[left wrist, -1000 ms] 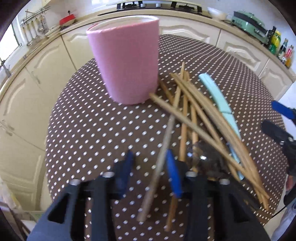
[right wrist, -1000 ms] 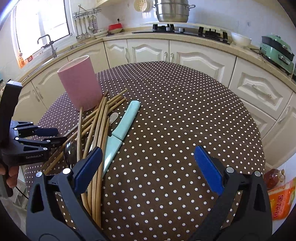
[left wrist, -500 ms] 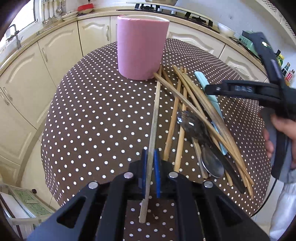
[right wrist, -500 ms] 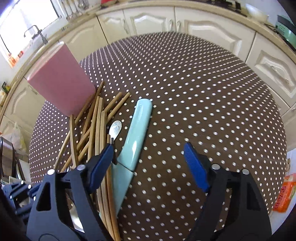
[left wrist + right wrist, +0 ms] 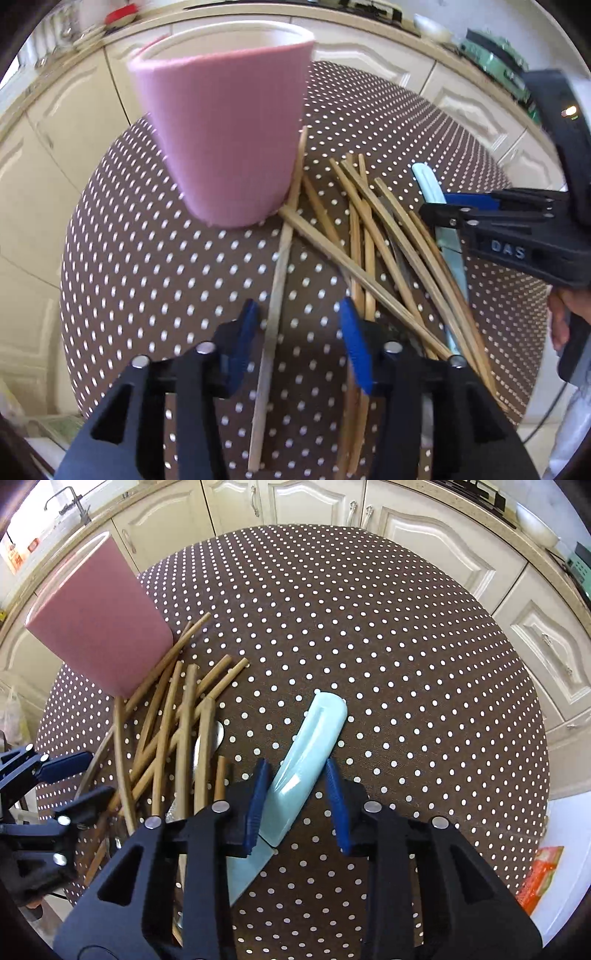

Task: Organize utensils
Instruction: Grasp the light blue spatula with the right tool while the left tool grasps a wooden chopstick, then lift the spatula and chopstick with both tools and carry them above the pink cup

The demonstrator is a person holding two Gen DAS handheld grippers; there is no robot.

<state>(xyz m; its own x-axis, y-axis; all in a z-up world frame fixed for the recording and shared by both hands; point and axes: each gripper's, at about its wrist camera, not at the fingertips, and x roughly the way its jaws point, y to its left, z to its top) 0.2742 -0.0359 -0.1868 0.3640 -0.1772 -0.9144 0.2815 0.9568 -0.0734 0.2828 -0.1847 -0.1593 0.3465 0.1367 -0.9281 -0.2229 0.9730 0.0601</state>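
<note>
A pink cup [image 5: 229,140] [image 5: 99,627] stands upright on the brown dotted tablecloth [image 5: 369,627]. Beside it lies a pile of several wooden chopsticks [image 5: 373,236] [image 5: 177,720] over a metal spoon [image 5: 212,738]. My left gripper [image 5: 301,332] [image 5: 77,782] is opening. One chopstick [image 5: 275,295] lies loose between its pads, its far tip leaning by the cup. My right gripper [image 5: 295,794] [image 5: 439,210] is closing astride the handle of a light blue knife [image 5: 314,738] [image 5: 428,181]. A thin gap still shows on both sides of the handle.
Cream cabinets [image 5: 424,528] and a worktop ring the round table. A green appliance [image 5: 495,51] sits on the counter at the right. An orange packet [image 5: 539,875] lies on the floor past the table's right edge. The cloth's right half is bare.
My left gripper, shut on one chopstick half a second ago, has opened and the stick lies loose between its pads. My right gripper came down over the knife handle and its jaws narrowed.
</note>
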